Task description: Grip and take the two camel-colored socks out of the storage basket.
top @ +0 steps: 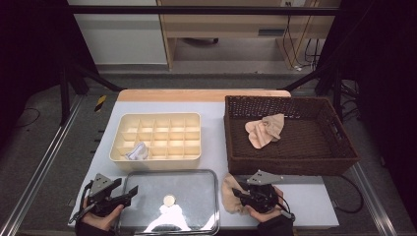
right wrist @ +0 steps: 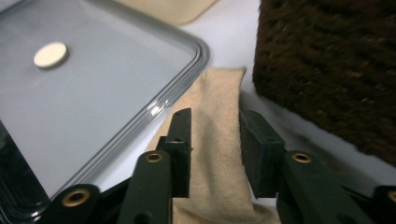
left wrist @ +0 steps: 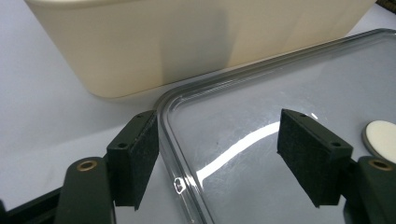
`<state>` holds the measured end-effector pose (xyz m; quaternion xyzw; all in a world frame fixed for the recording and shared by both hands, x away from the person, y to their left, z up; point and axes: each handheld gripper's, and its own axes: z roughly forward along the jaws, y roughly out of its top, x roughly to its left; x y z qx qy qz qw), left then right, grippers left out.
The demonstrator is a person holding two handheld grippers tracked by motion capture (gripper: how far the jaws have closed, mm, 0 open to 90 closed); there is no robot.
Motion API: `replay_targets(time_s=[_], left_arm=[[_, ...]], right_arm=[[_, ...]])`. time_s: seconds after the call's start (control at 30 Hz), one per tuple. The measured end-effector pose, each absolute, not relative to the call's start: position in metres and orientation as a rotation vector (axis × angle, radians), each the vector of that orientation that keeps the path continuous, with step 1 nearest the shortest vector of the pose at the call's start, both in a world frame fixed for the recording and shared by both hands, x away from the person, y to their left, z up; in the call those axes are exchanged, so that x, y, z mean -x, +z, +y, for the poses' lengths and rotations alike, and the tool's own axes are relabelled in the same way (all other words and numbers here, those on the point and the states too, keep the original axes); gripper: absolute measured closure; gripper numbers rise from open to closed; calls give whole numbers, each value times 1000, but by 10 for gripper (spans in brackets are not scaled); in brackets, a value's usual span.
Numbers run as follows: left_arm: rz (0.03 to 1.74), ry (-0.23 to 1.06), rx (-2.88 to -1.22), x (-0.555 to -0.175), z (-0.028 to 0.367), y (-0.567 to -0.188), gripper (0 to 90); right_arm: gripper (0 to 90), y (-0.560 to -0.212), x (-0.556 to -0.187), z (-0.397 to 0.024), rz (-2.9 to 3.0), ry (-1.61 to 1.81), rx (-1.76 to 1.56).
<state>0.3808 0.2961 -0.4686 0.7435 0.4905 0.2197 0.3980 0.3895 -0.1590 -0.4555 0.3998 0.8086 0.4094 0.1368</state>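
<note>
A beige cloth [top: 227, 192] lies on the white table between the clear lid-like tray [top: 172, 172] and the brown wicker basket [top: 290, 165]. My right gripper [top: 238, 195] is low over it. In the right gripper view its jaws [right wrist: 215, 135] stand open on either side of the cloth [right wrist: 217, 95], which rests flat and loose between them. My left gripper [top: 129, 189] sits at the tray's near left corner. It is open, and its jaws [left wrist: 219, 149] straddle the tray's rim [left wrist: 164, 122] with nothing held.
A white disc [top: 169, 199] lies on the tray. Behind the tray stands a cream divided box [top: 157, 115] with a pale cloth [top: 136, 152] in one front cell. The basket holds another beige cloth [top: 265, 130]. The table's front edge is close to both hands.
</note>
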Motion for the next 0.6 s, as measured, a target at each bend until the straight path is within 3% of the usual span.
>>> replay_targets(time_s=[0.27,0.6], left_arm=[[1237,547,-1893,-381,296,-469,290],[1239,550,-1899,-382,295,-470,290]], right_arm=[[582,-438,-384,-164,2270,1246,-1146],[559,-413,-381,-179,2188,1312,-1150]])
